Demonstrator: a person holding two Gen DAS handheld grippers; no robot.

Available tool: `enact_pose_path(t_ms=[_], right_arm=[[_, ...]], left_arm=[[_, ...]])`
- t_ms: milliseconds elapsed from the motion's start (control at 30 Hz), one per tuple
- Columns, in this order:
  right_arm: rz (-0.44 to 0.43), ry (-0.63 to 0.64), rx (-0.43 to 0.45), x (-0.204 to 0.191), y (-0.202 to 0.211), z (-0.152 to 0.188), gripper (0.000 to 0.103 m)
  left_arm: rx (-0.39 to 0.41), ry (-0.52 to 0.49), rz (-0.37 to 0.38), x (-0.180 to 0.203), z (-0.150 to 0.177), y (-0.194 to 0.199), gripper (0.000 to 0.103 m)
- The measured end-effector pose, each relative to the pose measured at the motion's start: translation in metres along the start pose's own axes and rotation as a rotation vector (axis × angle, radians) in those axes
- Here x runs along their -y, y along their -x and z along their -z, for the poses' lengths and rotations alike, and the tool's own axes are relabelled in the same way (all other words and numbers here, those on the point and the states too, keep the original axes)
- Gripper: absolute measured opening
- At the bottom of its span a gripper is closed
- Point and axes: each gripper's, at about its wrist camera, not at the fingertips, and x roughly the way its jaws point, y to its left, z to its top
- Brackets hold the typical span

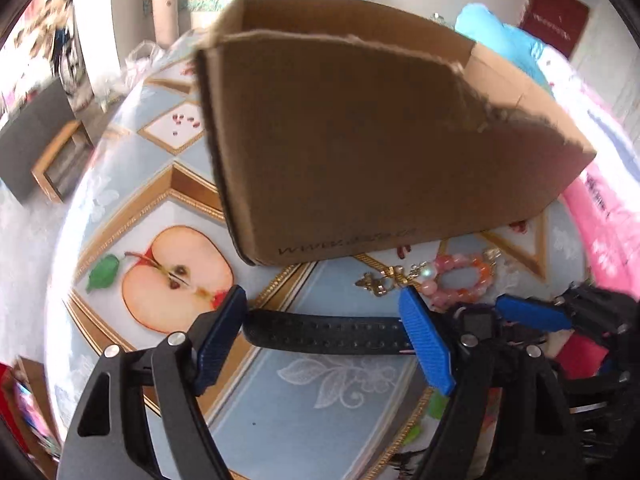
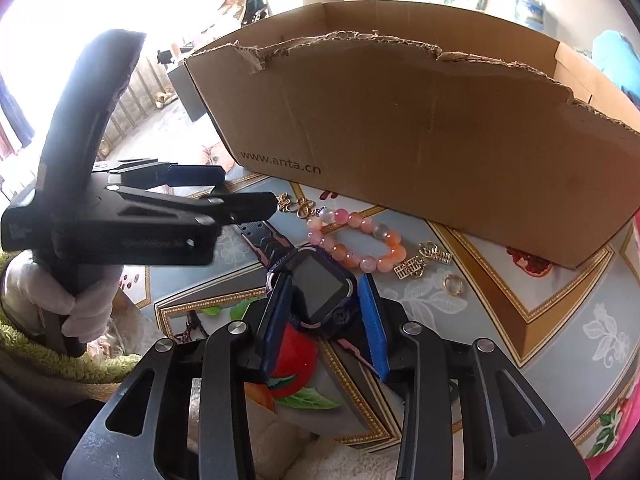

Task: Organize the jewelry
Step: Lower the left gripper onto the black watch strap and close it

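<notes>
A dark smartwatch (image 2: 320, 288) lies on the patterned tablecloth; its black strap (image 1: 324, 334) runs across between the fingers of my left gripper (image 1: 324, 332), which is open around it. My right gripper (image 2: 324, 320) has its blue pads on both sides of the watch body; the grip looks closed on it. The right gripper also shows in the left wrist view (image 1: 532, 312). A pink and orange bead bracelet (image 2: 356, 240) (image 1: 460, 280), gold charms (image 2: 298, 206) (image 2: 422, 264) and a gold ring (image 2: 453, 283) lie in front of a torn cardboard box (image 2: 420, 120) (image 1: 360, 140).
The tablecloth (image 1: 320, 400) bears a halved-apple print (image 1: 176, 276). A pink package (image 1: 608, 216) lies at the right. The left gripper and a gloved hand (image 2: 86, 300) fill the left of the right wrist view. Room clutter lies beyond the table.
</notes>
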Motion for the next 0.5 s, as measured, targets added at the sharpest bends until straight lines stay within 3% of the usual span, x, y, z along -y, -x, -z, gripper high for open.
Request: enact_pose_path(t_ms=[133, 233, 500], right_arm=[[-0.006, 0.001, 0.003, 0.007, -0.001, -0.002, 0.035], [-0.007, 0.004, 0.005, 0.008, -0.001, -0.002, 0.035], [-0.004, 0.013, 0.011, 0.007, 0.001, 0.004, 0.035]], left_arm=[[-0.016, 0.066, 0.127, -0.005, 0.001, 0.003, 0.076], [-0.016, 0.058, 0.122, 0.000, 0.003, 0.004, 0.076], [-0.020, 0.025, 0.071, 0.007, 0.001, 0.002, 0.041]])
